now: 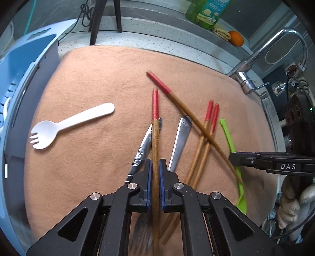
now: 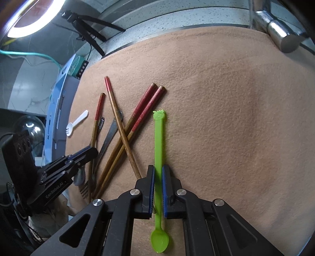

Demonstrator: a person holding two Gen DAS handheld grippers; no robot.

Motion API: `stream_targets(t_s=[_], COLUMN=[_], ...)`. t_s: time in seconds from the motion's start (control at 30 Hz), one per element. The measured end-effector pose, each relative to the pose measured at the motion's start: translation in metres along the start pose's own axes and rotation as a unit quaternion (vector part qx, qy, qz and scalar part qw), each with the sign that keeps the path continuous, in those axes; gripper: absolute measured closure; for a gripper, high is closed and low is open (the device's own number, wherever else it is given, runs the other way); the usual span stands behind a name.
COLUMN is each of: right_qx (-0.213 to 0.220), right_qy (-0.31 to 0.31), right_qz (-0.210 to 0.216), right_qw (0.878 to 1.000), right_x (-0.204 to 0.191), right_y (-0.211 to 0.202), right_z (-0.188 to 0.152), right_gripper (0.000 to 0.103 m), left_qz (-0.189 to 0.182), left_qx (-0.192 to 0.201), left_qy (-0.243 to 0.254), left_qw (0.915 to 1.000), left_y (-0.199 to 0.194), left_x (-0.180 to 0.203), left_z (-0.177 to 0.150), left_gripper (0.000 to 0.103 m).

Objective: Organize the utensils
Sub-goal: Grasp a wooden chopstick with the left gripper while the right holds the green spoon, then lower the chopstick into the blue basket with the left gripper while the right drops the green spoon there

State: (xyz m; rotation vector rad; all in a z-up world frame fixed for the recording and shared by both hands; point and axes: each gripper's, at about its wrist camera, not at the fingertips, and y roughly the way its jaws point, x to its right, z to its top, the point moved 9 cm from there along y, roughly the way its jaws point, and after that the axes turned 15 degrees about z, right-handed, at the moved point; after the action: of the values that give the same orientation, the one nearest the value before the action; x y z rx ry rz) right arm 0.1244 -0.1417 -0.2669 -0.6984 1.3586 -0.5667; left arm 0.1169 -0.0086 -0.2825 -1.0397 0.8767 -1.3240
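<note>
Left wrist view, nearest first: the left gripper (image 1: 155, 167) has its blue-padded jaws closed on the wooden shaft of one red-tipped chopstick (image 1: 155, 137), which runs straight away from the camera between the pads. Just left of it lies a metal fork (image 1: 140, 149), its tines blurred beneath the gripper body; just right lies a metal utensil handle (image 1: 180, 143). Further right, a pair of red-tipped chopsticks (image 1: 204, 135) lies side by side, crossed by a fourth chopstick (image 1: 177, 102) set on a diagonal. All of these rest on a tan cloth (image 1: 88, 82). Well apart to the left sits a white plastic spork (image 1: 69, 124). Beyond the cloth's left edge stands a pale blue plastic rack (image 1: 23, 65); at the far right, a chrome faucet (image 1: 275, 47), and on the back ledge a green bottle (image 1: 208, 11) and an orange (image 1: 236, 38).

Right wrist view: the right gripper (image 2: 157, 177) is closed on the thin stem of a green plastic spoon (image 2: 158, 137) — its bowl lies nearest the camera, under the gripper, and its decorated end points away. The spoon lies flat on the cloth, just right of the chopstick pile. At the left, the other gripper shows side-on — behind it, the same blue rack.
</note>
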Motion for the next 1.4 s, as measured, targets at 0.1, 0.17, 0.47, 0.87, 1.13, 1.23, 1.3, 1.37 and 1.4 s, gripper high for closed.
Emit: stream_targets(t_s=[0.1, 0.17, 0.47, 0.87, 1.13, 1.23, 1.3, 1.37, 1.4], right_qx=[0.013, 0.020, 0.045, 0.040, 0.022, 0.014, 0.009, 0.002, 0.001], right_qy=[0.018, 0.026, -0.002, -0.087, -0.113, -0.117, -0.118, -0.122, -0.123], right_qz=[0.015, 0.020, 0.042, 0.097, 0.116, 0.118, 0.119, 0.114, 0.110], right_qw=[1.000, 0.999, 0.998, 0.991, 0.987, 0.986, 0.986, 0.986, 0.986], right_x=[0.003, 0.003, -0.039, -0.163, -0.225, -0.245, -0.254, -0.263, -0.265], right_y=[-0.007, -0.012, -0.028, 0.015, 0.065, 0.089, 0.102, 0.120, 0.127], right_z=[-0.003, -0.006, 0.006, 0.048, 0.067, 0.076, 0.078, 0.081, 0.082], right_gripper=[0.097, 0.097, 0.097, 0.097, 0.097, 0.097, 0.097, 0.097, 0.097], left_qz=[-0.013, -0.023, -0.038, 0.005, 0.041, 0.053, 0.051, 0.055, 0.056], left_qx=[0.003, 0.006, 0.037, 0.083, 0.085, 0.081, 0.077, 0.071, 0.068], left_qy=[-0.010, -0.016, -0.020, -0.055, -0.091, -0.098, -0.104, -0.108, -0.109], left_qw=[0.9999, 0.9996, 0.9984, 0.9950, 0.9914, 0.9905, 0.9903, 0.9901, 0.9901], left_y=[-0.005, -0.011, -0.043, -0.077, -0.077, -0.073, -0.069, -0.063, -0.060], left_x=[-0.001, -0.002, -0.011, -0.099, -0.176, -0.197, -0.207, -0.216, -0.219], left_z=[-0.002, -0.002, 0.007, 0.027, 0.041, 0.045, 0.049, 0.051, 0.052], left_gripper=[0.097, 0.097, 0.097, 0.097, 0.097, 0.097, 0.097, 0.097, 0.097])
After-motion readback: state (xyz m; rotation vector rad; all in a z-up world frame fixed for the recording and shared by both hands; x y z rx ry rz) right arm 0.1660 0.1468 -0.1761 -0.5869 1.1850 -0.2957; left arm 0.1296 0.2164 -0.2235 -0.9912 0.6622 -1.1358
